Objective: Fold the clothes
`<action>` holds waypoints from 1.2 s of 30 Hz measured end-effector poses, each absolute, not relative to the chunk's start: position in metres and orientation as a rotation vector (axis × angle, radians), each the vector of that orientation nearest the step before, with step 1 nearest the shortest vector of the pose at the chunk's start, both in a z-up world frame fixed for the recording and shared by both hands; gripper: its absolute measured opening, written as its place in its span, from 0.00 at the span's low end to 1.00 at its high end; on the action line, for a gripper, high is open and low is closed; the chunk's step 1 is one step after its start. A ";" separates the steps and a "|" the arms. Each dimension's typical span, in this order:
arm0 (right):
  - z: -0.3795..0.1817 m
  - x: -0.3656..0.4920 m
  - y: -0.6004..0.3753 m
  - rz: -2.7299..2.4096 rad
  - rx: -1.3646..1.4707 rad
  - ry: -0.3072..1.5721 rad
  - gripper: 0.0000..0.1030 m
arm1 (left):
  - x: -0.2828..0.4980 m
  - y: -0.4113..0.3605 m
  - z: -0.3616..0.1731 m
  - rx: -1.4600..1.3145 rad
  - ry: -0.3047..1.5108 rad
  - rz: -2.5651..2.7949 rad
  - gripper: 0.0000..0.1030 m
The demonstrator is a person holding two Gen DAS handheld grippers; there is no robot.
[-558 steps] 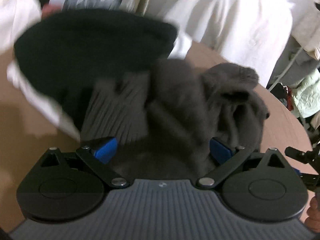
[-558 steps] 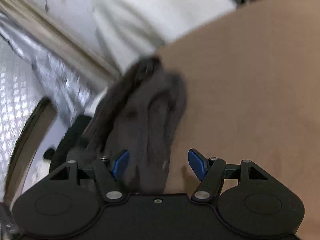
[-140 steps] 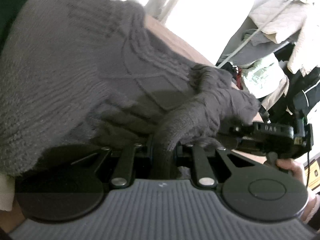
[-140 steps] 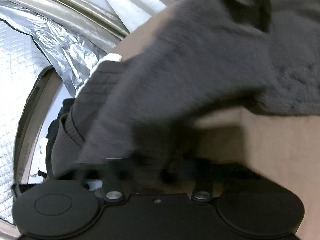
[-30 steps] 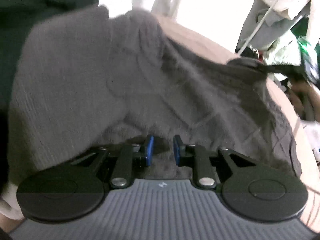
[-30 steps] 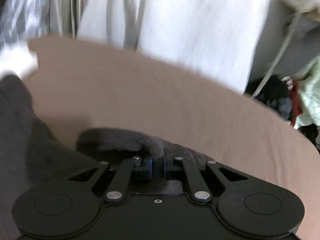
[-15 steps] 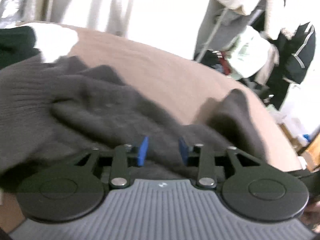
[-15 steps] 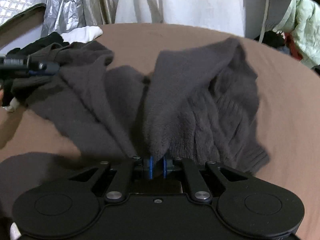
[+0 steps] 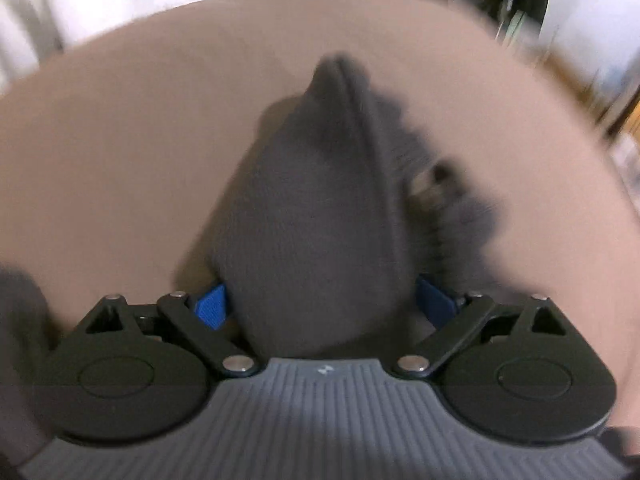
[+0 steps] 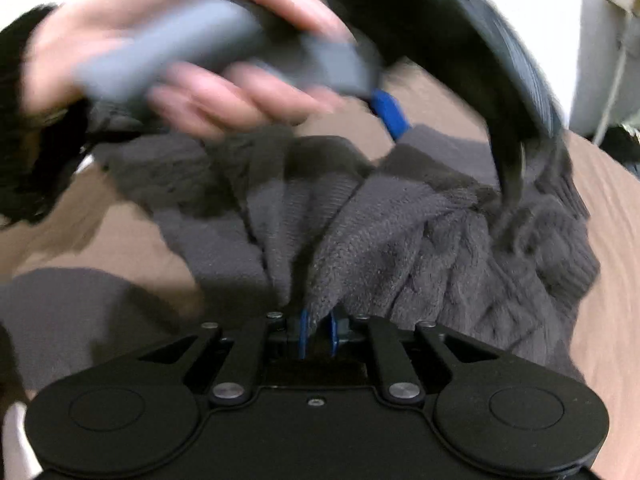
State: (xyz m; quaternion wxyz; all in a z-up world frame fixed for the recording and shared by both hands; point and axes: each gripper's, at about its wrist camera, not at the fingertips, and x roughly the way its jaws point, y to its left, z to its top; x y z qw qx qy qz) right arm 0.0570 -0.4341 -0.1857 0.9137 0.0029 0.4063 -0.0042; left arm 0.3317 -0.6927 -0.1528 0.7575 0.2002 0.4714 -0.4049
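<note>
The dark grey cable-knit sweater (image 10: 420, 240) lies bunched mid-surface on the brown round table (image 9: 120, 140). The right gripper (image 10: 316, 334), its jaws just easing apart, pinches a fold to anchor it; the left gripper (image 9: 324, 304), jaws just widening, straddles a raised fold, probably releasing it.
</note>
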 end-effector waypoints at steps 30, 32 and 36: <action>-0.200 0.057 -0.655 -0.263 0.748 0.711 0.83 | 0.444 -0.520 -0.090 0.028 0.601 -0.668 0.16; -0.209 0.069 -0.642 -0.282 0.695 0.721 0.78 | 0.447 -0.537 -0.096 0.081 0.623 -0.706 0.16; -0.182 0.087 -0.601 -0.342 0.423 0.713 0.16 | 0.458 -0.565 -0.094 0.167 0.636 -0.695 0.15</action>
